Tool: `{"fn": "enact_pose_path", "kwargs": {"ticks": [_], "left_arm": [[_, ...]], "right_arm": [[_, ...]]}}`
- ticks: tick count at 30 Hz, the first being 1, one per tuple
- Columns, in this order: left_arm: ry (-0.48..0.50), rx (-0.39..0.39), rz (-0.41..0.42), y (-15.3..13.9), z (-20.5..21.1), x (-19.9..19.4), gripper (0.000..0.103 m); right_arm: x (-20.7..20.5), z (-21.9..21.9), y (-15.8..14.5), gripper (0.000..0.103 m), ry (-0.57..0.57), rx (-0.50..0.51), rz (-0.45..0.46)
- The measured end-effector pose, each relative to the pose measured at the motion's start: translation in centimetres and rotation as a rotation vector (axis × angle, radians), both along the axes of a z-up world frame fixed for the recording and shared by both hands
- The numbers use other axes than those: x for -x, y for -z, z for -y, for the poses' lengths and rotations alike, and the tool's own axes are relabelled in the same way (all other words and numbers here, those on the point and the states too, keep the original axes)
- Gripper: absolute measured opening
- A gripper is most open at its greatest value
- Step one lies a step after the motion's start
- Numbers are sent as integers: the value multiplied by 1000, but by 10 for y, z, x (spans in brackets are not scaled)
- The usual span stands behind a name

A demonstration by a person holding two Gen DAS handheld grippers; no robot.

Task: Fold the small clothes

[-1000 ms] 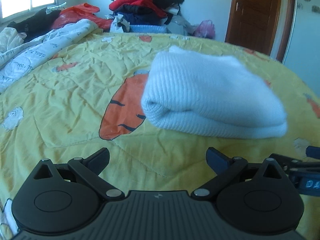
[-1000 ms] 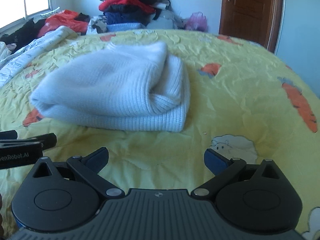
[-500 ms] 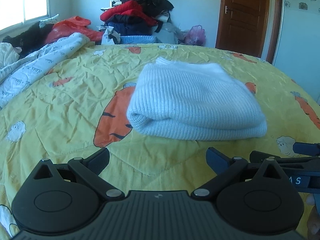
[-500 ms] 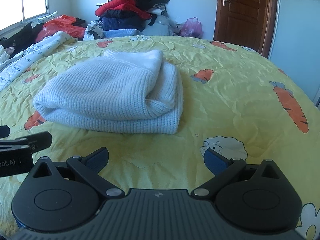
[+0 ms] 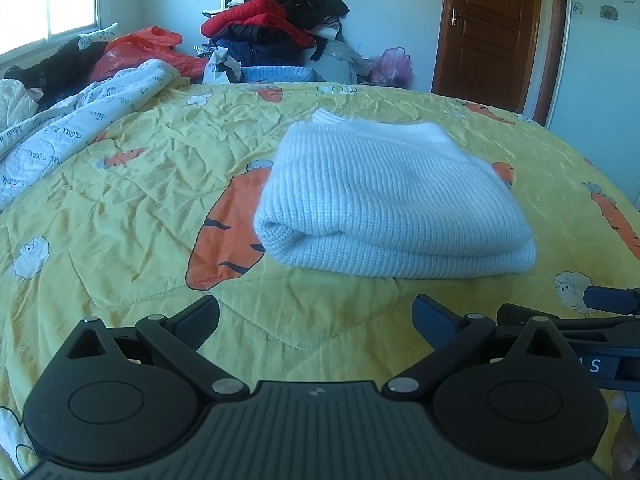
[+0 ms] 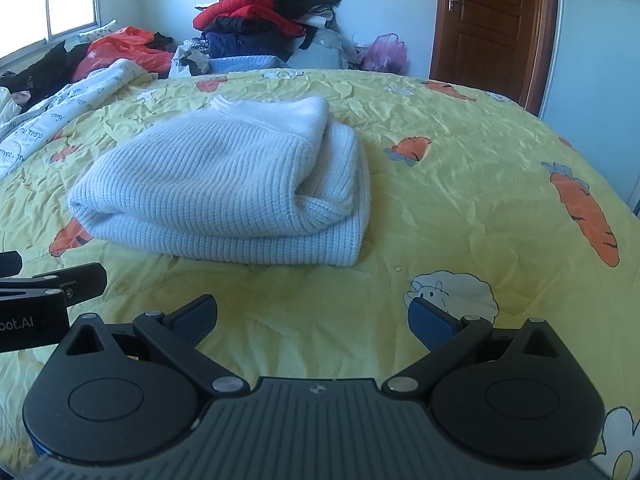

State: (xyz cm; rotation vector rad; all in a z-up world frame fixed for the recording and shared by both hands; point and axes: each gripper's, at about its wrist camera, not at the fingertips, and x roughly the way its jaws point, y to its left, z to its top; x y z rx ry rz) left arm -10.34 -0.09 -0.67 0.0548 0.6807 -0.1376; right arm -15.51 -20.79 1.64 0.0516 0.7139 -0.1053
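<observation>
Nearest the cameras, low over the near edge of the bed (image 5: 120,240), both tools hang side by side with nothing in them. The left gripper (image 5: 316,320) has its fingers spread wide, and the right gripper (image 6: 312,318) is spread just as wide; each pair of blue pads frames only bare yellow quilt.

Just beyond them, toward the middle of the bed, lies the white knit sweater (image 5: 384,204), folded into a thick, compact bundle. Its long axis runs across the view, roughly parallel to the near edge, with the rounded fold facing the grippers and the ribbed collar at the far side. From the left gripper it sits ahead and slightly to the right; from the right gripper it sits ahead and to the left (image 6: 224,184), its layered open end showing on that side. So it lies between the two tools' lines of sight, apart from both, and neither looks clearly nearer.

By the look of it, this piece is already folded, and any further move would likely mean reaching forward with both tools to its two short ends.

Farther back, a white printed blanket (image 5: 60,136) drapes the left edge, and beyond the far edge a pile of clothes (image 5: 276,28) stands against the wall beside a wooden door (image 5: 492,28).
</observation>
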Motion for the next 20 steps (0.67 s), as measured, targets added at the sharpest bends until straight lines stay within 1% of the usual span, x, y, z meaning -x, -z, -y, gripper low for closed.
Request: {"fn": "enact_pose_path", "kwargs": {"ticks": [7,9,11,14,17,20], "left_arm": [[0,8,-21,4,-1,-2,103],[-11,11,4,4,-2,1,103],[-32,-1,34,2,-3,5,103],[-30,10,36,0,-5,6,103],[-13,-4,43,0,-2,9,103],[-7,-35,46,2,3,10,103]], "right_arm": [[-1,0,1,103,-1,-3,-4],[-1,-1,2,103,-2,-4,-7],[-2,-1,3,103,-2,-3,-12],[-2,0,4,103,-2,-12,-14],[-2,0,4,103,-3,-14,-13],[-2,0,4,103,-2,-21,-12]]}}
